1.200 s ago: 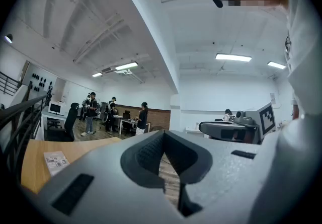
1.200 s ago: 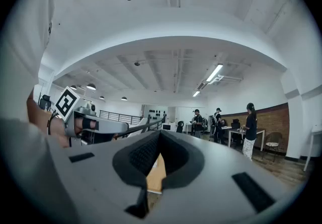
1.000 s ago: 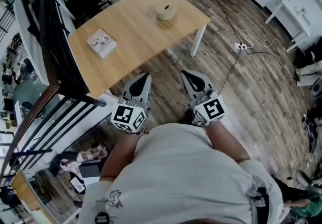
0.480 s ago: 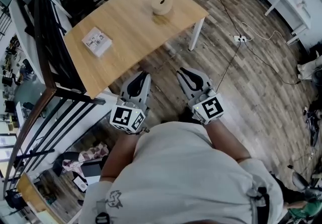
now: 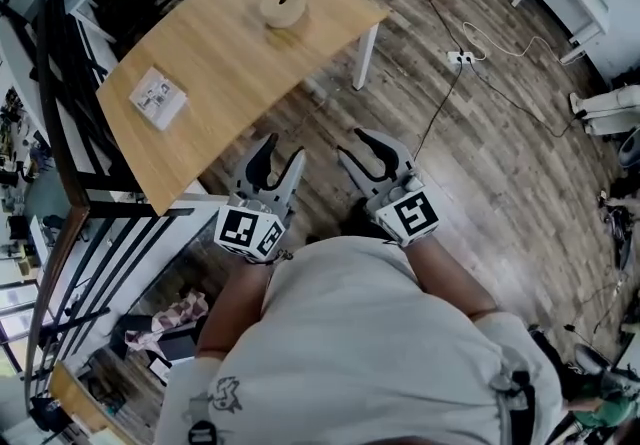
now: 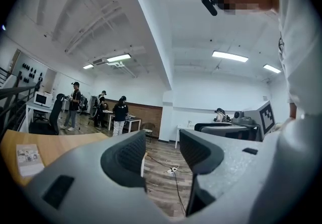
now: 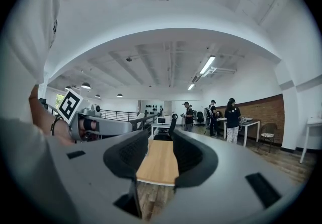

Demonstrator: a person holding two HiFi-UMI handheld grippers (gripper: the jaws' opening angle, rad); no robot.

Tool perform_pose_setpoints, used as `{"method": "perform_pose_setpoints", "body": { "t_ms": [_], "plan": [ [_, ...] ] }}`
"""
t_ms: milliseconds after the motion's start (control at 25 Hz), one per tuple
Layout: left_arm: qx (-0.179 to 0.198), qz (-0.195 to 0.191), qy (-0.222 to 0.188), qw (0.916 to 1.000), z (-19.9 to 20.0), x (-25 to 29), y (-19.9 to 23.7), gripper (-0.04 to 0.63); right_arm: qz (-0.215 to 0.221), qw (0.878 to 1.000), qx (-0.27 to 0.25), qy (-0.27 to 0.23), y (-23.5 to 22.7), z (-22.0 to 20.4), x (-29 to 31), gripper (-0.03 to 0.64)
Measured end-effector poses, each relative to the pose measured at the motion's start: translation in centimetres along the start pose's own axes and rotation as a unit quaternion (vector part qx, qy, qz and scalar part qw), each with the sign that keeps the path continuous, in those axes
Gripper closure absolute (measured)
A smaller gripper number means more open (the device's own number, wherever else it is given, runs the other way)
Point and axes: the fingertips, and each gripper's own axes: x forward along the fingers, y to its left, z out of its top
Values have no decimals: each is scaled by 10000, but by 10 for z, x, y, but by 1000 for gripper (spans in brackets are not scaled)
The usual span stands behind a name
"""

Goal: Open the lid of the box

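While standing short of the table, holding left gripper and right gripper side by side, both just opened, empty, leaving box well apart at far left.

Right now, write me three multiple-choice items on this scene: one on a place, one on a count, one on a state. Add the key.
1. Where does the flat white square box lie?
A. on the floor
B. on the light wooden table
C. inside a hand-held gripper

2. How many things lie on that table?
A. one
B. two
C. four

3. How do the jaws of the left hand-held gripper and the right hand-held gripper stand?
A. shut on the box
B. pressed together
C. apart and empty

Key:
1 B: the head view shows the box on the tabletop.
2 B: only the box and a round pale container show there.
3 C: each gripper view shows a gap with nothing in it. Both pairs of jaws have just been opening.
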Motion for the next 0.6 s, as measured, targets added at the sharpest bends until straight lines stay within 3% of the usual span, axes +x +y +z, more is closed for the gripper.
{"method": "perform_pose_setpoints", "body": {
  "t_ms": [320,600],
  "plan": [
    [48,109,26,9999,-5,91,-12,393,153,9998,-131,-4,-94,1,-9,454],
    [71,182,129,9997,-10,128,-15,393,226,9997,-58,18,-133,-5,-6,453]
  ]
}}
